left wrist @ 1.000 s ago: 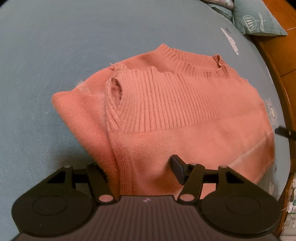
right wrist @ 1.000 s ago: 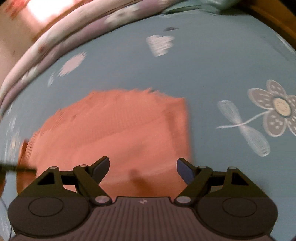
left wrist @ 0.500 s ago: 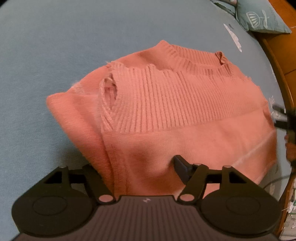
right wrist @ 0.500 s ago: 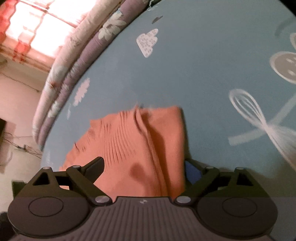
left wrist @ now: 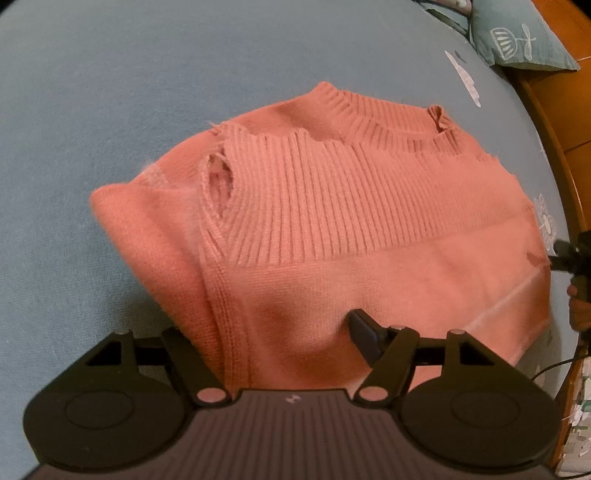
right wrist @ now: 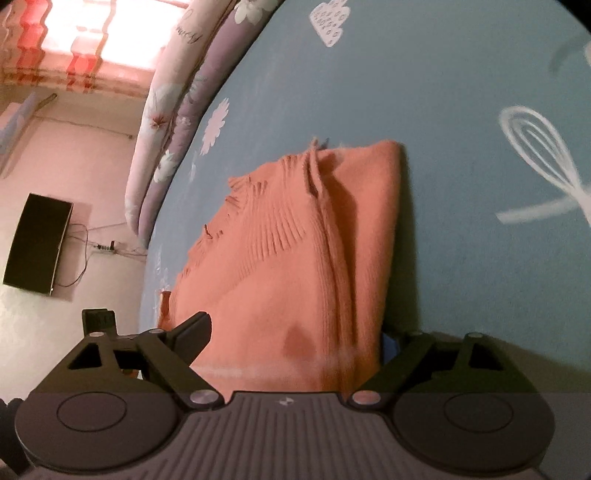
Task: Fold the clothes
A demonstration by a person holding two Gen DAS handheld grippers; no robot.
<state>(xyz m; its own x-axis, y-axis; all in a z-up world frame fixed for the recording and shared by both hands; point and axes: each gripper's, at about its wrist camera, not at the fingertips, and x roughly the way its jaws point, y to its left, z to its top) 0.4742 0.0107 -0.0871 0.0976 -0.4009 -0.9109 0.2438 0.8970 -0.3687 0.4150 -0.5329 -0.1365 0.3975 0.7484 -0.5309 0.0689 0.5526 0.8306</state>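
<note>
Sweater [left wrist: 332,236], salmon-pink ribbed knit, lay folded on the blue bedsheet [left wrist: 110,92], collar away from the left gripper [left wrist: 273,332]. That gripper's jaws had just been widening, spread astride the near hem, one finger [left wrist: 364,332] on top of the knit. Right gripper [right wrist: 295,332] straddled the sweater's end, jaws wide, just narrowing slightly, not clamping. Pillow [left wrist: 517,33] sat at the bed's corner.

sweater [left wrist: 332,229] on bed sheet [left wrist: 110,110] | pillow [left wrist: 517,37] behind

Right gripper [right wrist: 295,332] lower, possibly astride sweater [right wrist: 288,258]
</note>
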